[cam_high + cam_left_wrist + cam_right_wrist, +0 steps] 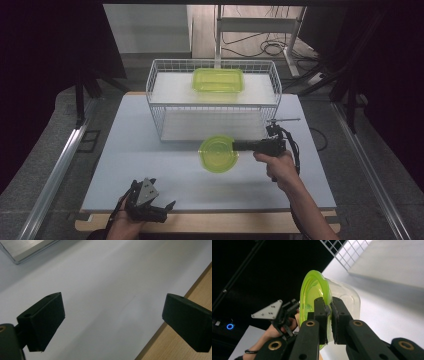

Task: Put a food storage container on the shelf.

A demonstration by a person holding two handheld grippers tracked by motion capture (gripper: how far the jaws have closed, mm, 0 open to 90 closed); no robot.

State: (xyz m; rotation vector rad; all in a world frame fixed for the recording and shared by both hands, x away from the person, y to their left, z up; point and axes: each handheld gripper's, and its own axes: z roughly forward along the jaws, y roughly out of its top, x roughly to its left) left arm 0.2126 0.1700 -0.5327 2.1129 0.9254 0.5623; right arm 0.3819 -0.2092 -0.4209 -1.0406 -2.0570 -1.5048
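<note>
Step in hand: I judge I'm carrying the round container (218, 154) toward the wire basket (159, 89), where a rectangular container (218, 80) with the same lime-green lid already sits on the white shelf (260, 90) inside.
Right gripper (329, 312): jaws together on the container's rim, one pad inside the green lid's lip, the other on the clear wall. In the high view it points toward 9 o'clock from my hand (278, 167).
Round container, place: off the table (125, 165), tipped on its side, lid facing me, just in front of the basket's near wall, at about 6 o'clock from the rectangular one.
Left gripper (150, 202): jaws wide apart with nothing between them, parked at the table's near edge, at about 7 o'clock from the round container.
How to do it well: the grip is a thin pinch on the rim, so I'd move slowly and avoid any quick wrist roll that could let the tub swing or slip.
Clearance: I'd lift until the tub's lowest edge clears the basket's top wire, then go forward toward 12 o'clock.
Levelling: I'd turn the tub upright before lowering it.
Landing spot: the bare shelf beside the rectangular container, not touching it.
Risk: clipping the near wire would likely pry the rim out of the pads.
</note>
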